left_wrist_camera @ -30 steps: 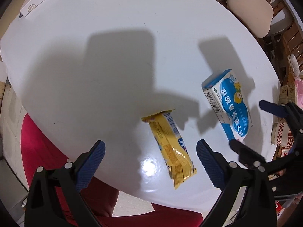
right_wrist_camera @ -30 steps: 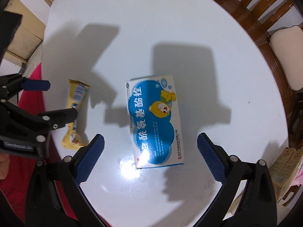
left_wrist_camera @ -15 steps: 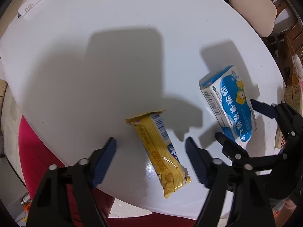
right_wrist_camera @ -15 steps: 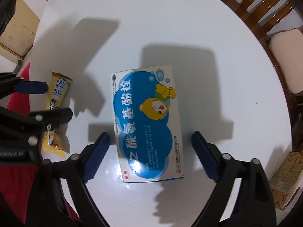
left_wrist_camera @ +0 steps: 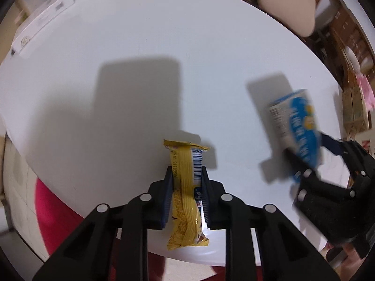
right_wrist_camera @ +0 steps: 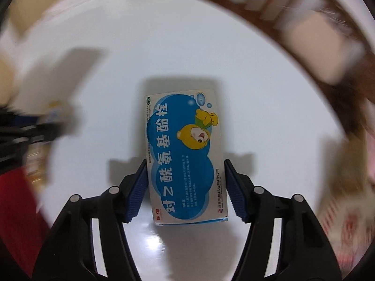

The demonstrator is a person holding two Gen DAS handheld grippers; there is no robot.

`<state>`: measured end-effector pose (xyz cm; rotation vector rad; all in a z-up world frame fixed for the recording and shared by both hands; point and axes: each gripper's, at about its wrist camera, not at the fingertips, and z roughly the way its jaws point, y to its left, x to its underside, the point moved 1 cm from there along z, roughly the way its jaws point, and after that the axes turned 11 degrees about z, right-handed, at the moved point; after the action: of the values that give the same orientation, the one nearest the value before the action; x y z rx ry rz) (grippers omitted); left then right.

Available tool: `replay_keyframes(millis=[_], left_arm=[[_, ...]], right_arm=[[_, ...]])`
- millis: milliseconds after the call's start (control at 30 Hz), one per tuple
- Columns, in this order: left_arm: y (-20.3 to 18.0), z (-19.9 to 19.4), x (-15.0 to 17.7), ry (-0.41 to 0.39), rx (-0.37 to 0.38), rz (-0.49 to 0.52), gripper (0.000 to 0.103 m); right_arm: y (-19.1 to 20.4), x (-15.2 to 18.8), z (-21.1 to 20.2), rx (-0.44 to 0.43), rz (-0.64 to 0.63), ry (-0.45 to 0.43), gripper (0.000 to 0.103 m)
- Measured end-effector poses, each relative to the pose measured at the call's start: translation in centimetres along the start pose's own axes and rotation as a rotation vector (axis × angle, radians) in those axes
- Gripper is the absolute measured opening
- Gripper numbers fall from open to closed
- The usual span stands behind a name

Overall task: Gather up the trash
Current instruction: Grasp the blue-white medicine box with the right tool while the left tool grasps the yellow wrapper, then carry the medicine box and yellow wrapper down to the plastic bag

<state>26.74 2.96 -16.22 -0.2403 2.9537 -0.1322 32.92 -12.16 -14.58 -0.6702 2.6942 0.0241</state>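
Clamping yellow wrapper [left_wrist_camera: 186, 194]: L gripper [left_wrist_camera: 185, 178]; R gripper [right_wrist_camera: 186, 171] closing round blue box [right_wrist_camera: 185, 159].

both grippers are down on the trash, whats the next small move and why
Probably lift both straight up off the white table. The left gripper is shut on the yellow snack wrapper. The right gripper is closing, its pads at the sides of the blue medicine box; let that grip settle first. No bin is in view.
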Motion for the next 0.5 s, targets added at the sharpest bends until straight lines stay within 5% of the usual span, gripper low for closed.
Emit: replay_keyframes(millis=[67,500], left_arm=[[0.4,-0.2,-0.1,-0.022,-0.008,0.020,0.022],[-0.7,-5.8,2.0,-0.243,0.015,0.227,0.022]], right_arm=[[-0.2,0.5,-0.6,-0.063,0.080,0.002,0.061],[0.1,4.6,-11.2,0.027,0.318,-0.260,0.061]])
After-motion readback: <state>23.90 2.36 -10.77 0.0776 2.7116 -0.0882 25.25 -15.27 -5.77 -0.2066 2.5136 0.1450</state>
